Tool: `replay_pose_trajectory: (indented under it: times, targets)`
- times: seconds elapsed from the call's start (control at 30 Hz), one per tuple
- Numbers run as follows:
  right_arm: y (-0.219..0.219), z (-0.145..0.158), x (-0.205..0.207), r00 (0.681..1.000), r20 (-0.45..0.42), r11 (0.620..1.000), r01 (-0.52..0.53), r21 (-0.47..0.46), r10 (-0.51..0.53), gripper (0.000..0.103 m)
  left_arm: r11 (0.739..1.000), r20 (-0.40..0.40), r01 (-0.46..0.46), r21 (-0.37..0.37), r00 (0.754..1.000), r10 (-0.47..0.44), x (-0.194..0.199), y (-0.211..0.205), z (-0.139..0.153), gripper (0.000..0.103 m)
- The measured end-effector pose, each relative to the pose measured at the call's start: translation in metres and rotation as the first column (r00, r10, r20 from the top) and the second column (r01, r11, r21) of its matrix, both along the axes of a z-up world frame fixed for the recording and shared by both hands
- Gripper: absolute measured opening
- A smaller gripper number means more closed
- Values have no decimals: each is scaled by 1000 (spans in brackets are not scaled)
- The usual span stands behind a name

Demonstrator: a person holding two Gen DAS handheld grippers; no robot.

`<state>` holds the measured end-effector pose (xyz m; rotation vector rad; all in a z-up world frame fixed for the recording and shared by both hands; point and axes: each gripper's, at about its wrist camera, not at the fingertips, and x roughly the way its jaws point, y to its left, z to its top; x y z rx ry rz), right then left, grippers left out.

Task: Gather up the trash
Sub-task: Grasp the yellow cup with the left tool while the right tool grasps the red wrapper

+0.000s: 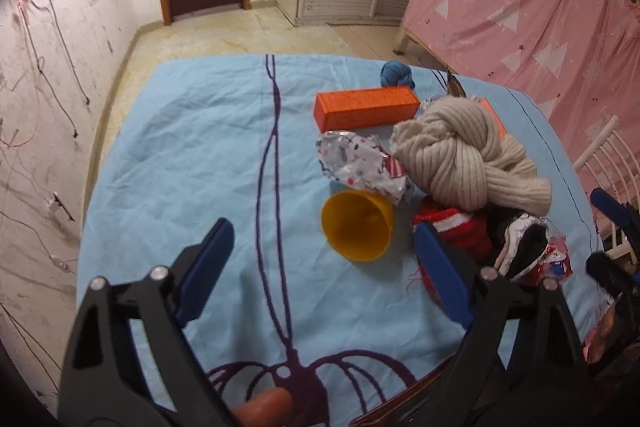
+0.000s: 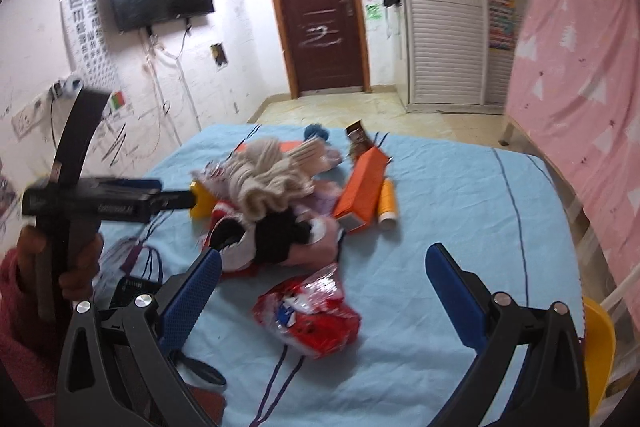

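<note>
Both grippers hover with jaws spread wide and nothing in them. The left gripper (image 1: 324, 259) lines up on the yellow cup (image 1: 357, 225) at frame centre, probably first pick. The right gripper (image 2: 324, 287) frames the red snack wrapper (image 2: 310, 311), lower middle, clear of the clothes pile (image 2: 272, 187) so it's easy to grab.

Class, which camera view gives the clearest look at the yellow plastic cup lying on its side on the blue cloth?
The left wrist view: the yellow plastic cup lies unobstructed, its open mouth and inside facing the camera. The right wrist view shows only a yellow sliver, blurred, behind the other gripper and clothing.
</note>
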<state>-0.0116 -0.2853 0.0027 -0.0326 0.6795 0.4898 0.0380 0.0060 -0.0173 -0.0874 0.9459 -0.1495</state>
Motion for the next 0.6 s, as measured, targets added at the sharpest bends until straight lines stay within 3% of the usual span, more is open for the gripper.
replay_pose_trajectory:
  times: [0.1,0.43,0.47,0.53,0.6]
  targets:
    - [5,-6,-2,999,-30,999,-33,-7,32,95,1000,-29,23,-3,999,-23,4,-7,-4,73]
    - [2,-28,0,994,-102,999,-43,-27,41,95,997,-56,74,34,996,-72,18,-25,-14,59]
    - [2,-29,1,993,-107,999,-46,-26,43,94,996,-55,74,41,996,-72,19,-25,-15,53]
    - [3,-31,1,993,-111,998,-46,-31,43,91,996,-51,74,53,996,-71,20,-27,-15,47]
    - [2,-34,4,992,-124,999,-41,-24,38,75,996,-48,75,51,996,-73,21,-27,-15,40]
